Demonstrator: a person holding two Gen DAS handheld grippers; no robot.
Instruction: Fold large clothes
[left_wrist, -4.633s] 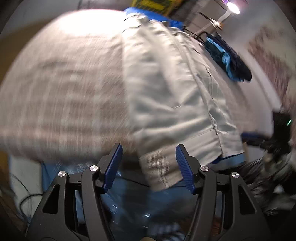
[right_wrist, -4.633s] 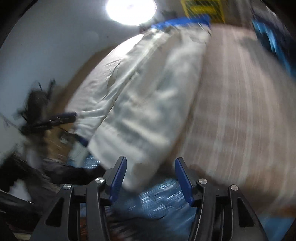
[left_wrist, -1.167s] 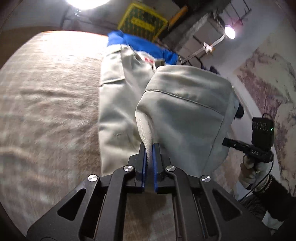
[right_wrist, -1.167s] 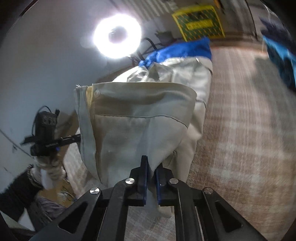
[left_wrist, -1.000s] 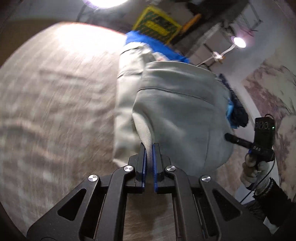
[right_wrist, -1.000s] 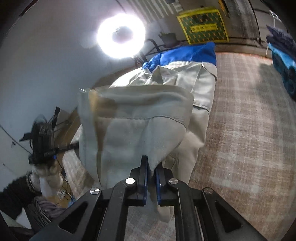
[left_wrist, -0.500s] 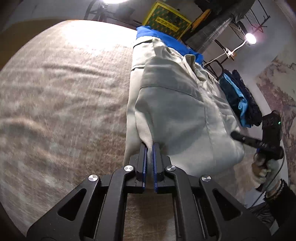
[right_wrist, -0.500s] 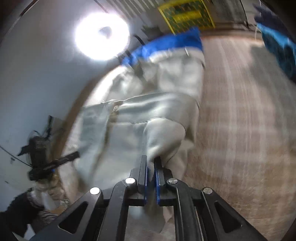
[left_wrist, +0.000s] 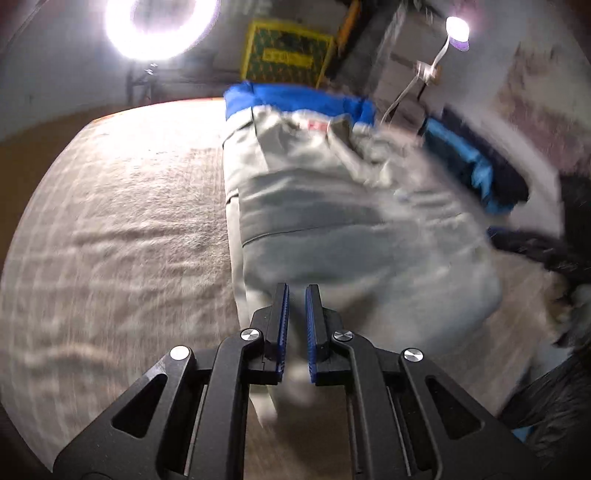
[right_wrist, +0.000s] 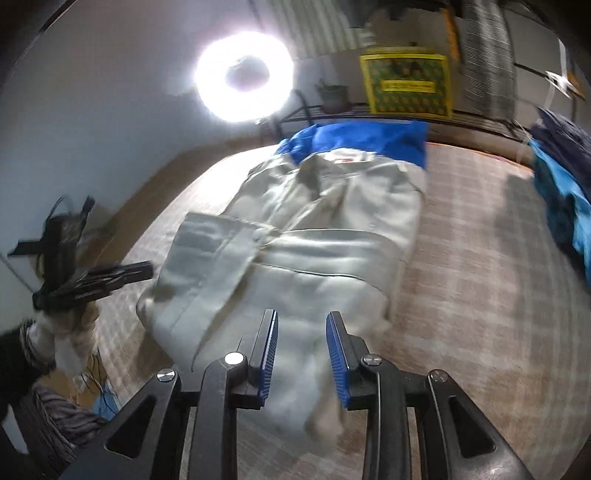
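Note:
A large beige garment (left_wrist: 332, 229) lies folded over on itself on a plaid bed cover (left_wrist: 122, 221), with a blue cloth (left_wrist: 295, 99) under its far end. It also shows in the right wrist view (right_wrist: 303, 251). My left gripper (left_wrist: 295, 302) stands slightly open just above the near folded edge; cloth shows in the narrow gap, blurred. My right gripper (right_wrist: 301, 332) is open over the near end of the garment, nothing held between its pads. The left gripper appears at the left of the right wrist view (right_wrist: 85, 280).
A ring light (right_wrist: 243, 77) shines at the back. A yellow crate (right_wrist: 410, 85) stands behind the bed. Dark blue and bright blue clothes (right_wrist: 565, 188) lie at the bed's right side. The plaid cover (right_wrist: 480, 277) stretches right of the garment.
Both grippers carried the garment's lower end forward and laid it over the upper part. Half a second ago both were shut on cloth; now both jaws have parted and the fabric lies down.

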